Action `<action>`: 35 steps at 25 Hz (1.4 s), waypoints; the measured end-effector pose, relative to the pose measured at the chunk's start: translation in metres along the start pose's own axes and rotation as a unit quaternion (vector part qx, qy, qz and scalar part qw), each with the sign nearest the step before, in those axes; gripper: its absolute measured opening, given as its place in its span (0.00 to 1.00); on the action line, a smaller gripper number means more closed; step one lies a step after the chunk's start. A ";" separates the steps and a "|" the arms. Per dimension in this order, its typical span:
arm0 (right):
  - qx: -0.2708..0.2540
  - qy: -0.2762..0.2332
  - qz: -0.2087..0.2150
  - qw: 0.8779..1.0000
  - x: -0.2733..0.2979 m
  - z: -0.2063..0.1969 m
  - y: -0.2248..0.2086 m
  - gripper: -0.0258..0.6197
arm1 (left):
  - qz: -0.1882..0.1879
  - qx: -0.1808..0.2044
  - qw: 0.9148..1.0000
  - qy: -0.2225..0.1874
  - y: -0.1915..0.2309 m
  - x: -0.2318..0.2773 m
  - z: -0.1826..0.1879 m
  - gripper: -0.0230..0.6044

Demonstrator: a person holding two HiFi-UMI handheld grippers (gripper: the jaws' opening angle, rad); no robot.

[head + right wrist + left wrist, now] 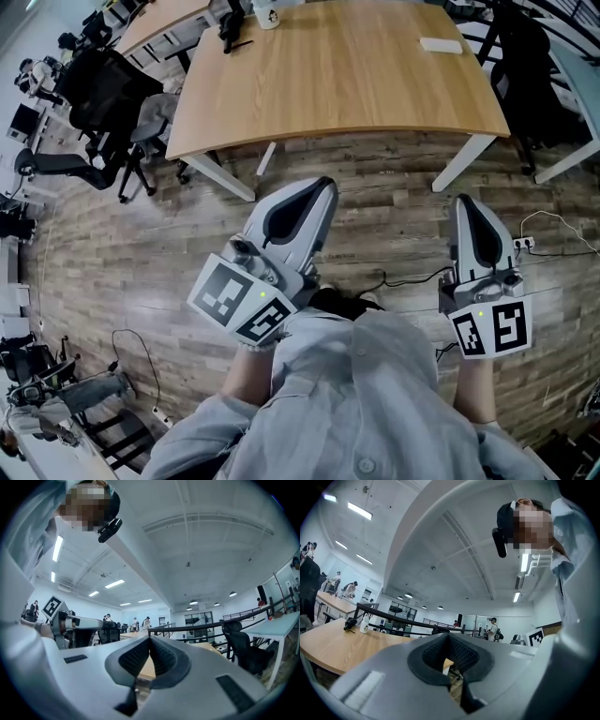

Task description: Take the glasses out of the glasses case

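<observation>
Head view: flat white rectangular thing (441,44), probably the glasses case, near the far right corner of the light wooden table (337,94), well apart from grey left gripper (325,186) and grey right gripper (466,202); likely light, rigid, slick, glasses fragile, so pinch the lid edge; no legible print. Left gripper view: jaws together, empty. Right gripper view: same.

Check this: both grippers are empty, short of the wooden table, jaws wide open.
Wrong on the jaws: left gripper and right gripper are both shut, as each gripper view shows. Both are empty, short of the wooden table.
</observation>
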State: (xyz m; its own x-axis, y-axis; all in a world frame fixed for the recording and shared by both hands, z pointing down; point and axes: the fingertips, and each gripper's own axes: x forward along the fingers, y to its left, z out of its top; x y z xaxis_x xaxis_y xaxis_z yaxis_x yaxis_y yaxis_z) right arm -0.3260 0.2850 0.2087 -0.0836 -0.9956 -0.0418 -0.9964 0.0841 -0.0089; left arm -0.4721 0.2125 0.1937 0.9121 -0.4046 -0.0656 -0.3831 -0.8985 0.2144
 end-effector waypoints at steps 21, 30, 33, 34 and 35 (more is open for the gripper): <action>-0.018 -0.018 -0.110 0.994 -0.118 0.009 -0.073 0.04 | -0.107 -0.004 0.994 -0.006 -0.105 0.065 -0.014 0.04; -0.014 -0.018 -0.172 0.985 -0.138 0.001 -0.099 0.04 | -0.164 0.002 0.986 0.012 -0.124 0.099 -0.026 0.04; -0.015 -0.013 -0.183 0.983 -0.136 -0.005 -0.111 0.04 | -0.179 0.000 0.984 0.016 -0.125 0.118 -0.032 0.04; -0.017 -0.011 -0.186 0.982 -0.135 -0.006 -0.116 0.04 | -0.183 -0.001 0.983 0.017 -0.126 0.125 -0.034 0.04; -0.020 -0.009 -0.189 0.982 -0.135 -0.007 -0.122 0.04 | -0.187 -0.002 0.982 0.018 -0.126 0.133 -0.036 0.04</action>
State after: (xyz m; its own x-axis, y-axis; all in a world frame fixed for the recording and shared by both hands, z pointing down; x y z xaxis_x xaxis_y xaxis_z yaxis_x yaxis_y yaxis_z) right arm -0.1937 0.4084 0.2224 0.2930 -0.9542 -0.0610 -0.9557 -0.2942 0.0124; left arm -0.2969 0.2783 0.1932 0.9936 -0.0407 -0.1056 -0.0205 -0.9825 0.1852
